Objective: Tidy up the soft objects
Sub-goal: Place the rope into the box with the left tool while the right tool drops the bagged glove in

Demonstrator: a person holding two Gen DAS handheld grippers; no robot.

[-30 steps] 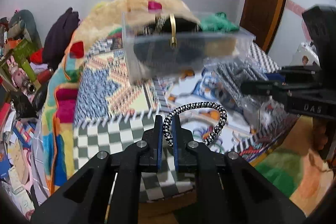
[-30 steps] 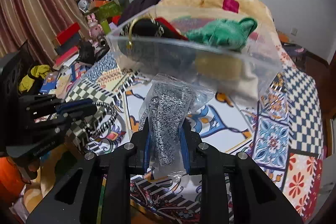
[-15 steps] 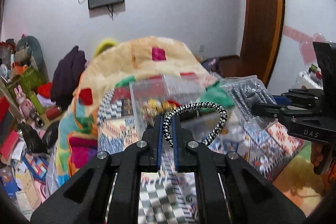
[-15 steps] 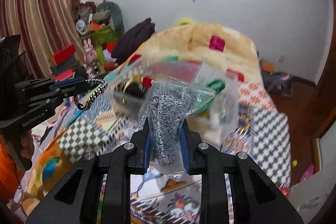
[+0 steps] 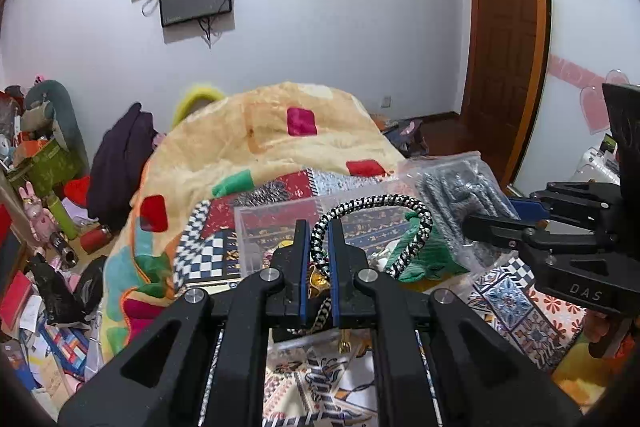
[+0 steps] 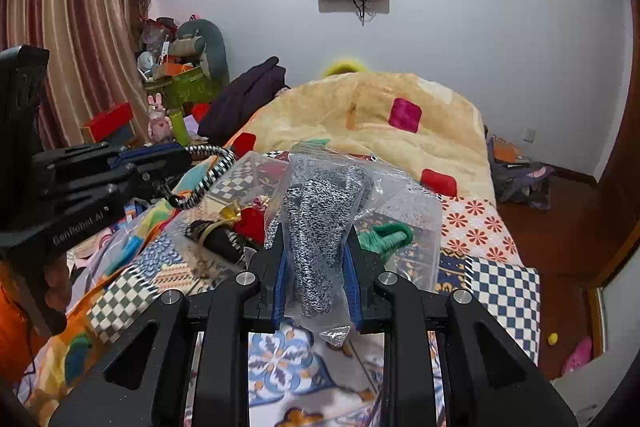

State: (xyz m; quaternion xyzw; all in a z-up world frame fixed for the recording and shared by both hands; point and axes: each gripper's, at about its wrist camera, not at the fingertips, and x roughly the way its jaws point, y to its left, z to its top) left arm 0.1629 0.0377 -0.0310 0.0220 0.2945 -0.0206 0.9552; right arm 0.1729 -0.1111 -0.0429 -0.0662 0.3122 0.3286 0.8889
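Two soft items are being carried at once. Cord loop (image 5: 370, 223), black-and-white braided, is hanging from the left gripper (image 5: 318, 251), whose jaws are closing narrow on one strand; the loop is arcing out toward 2 o'clock in the left wrist view. It is looking light, floppy and a bit springy, so a pinch on a single strand should do, though the free end will likely be swinging. Bag (image 6: 320, 223), clear plastic with grey knit fabric inside, is sitting pinched between the right gripper (image 6: 314, 279) pads, jaws part closed on its lower half, top flaring toward 12 o'clock. It is probably light and squashy, with a slippery film; gripping through the knit bulk is looking safer than gripping loose plastic alone.

Both items are hovering just near the clear box (image 6: 404, 227), which is resting on the patterned bedspread (image 6: 500, 287). Box is already holding a green knit piece (image 6: 386, 233), a red item (image 6: 250, 221) and a dark item with gold trim (image 6: 218, 233). From the right wrist view, the left gripper is showing at 9 o'clock with the cord dangling over the box's left edge. Yellow blanket (image 6: 360, 115) is lying heaped behind the box at 12 o'clock. Clutter is piling at 10 o'clock by the curtain (image 6: 76, 39).
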